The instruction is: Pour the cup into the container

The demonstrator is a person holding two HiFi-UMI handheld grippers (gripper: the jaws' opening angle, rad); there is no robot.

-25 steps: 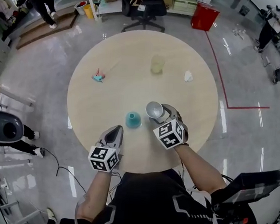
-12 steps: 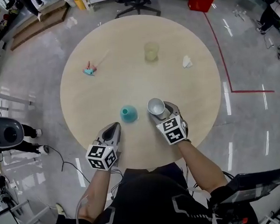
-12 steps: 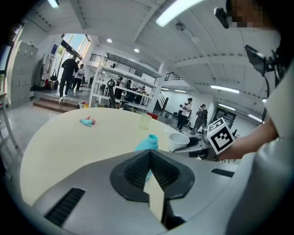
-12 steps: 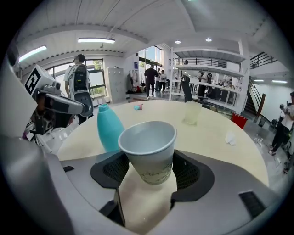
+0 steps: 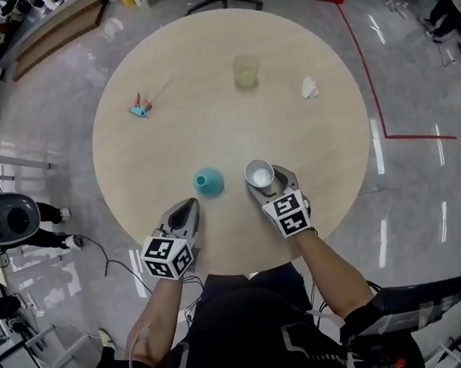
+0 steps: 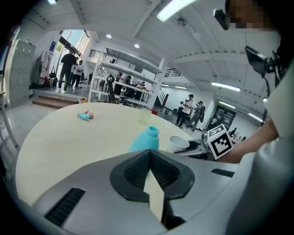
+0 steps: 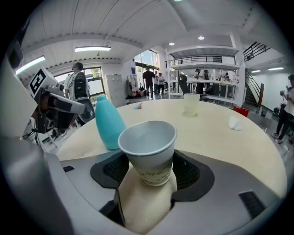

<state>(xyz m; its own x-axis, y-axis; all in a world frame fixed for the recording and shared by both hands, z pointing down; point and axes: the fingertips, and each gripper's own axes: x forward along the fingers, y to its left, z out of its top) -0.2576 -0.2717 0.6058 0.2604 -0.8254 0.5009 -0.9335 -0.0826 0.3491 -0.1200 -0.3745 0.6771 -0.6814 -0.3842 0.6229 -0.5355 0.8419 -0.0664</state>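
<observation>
Table, head view: round pale wooden top (image 5: 313, 146) is sitting on a glossy grey workshop floor, with the teal bottle (image 5: 208, 181) standing on its near half. Everything is being placed off that bottle.
Paper cup: white cup (image 5: 259, 173) is riding upright just right of the teal bottle, clear of it, mouth up.
Right gripper: it (image 5: 261, 180) is clamping that cup, jaws spread only to the cup's width.
Left gripper: it (image 5: 186, 207) is hanging on the near side of the teal bottle, close but not touching.
Just changing: a second ago the cup was sitting nearer the teal bottle, and now the gap is widening to the right while the left gripper is keeping its station. My read is that the cup is still being carried and no pour is starting.
Clear tumbler: it (image 5: 246, 69) is standing well beyond the teal bottle on the far side, and is probably the container. It has a yellowish tint, and I can't tell what is in it.
Strays: a crumpled white wad (image 5: 310, 87) is lying far right of the bottle and a small teal-and-pink item (image 5: 139, 107) far left.
Left gripper view: jaws are pressing almost together, with only a sliver of table between them, gripping nothing. The teal bottle is rising straight ahead.
Right gripper view: the cup's lower half is sitting wedged between the pads. Its inside is looking grey-white, with no liquid showing from here. The teal bottle is standing left of it.
</observation>
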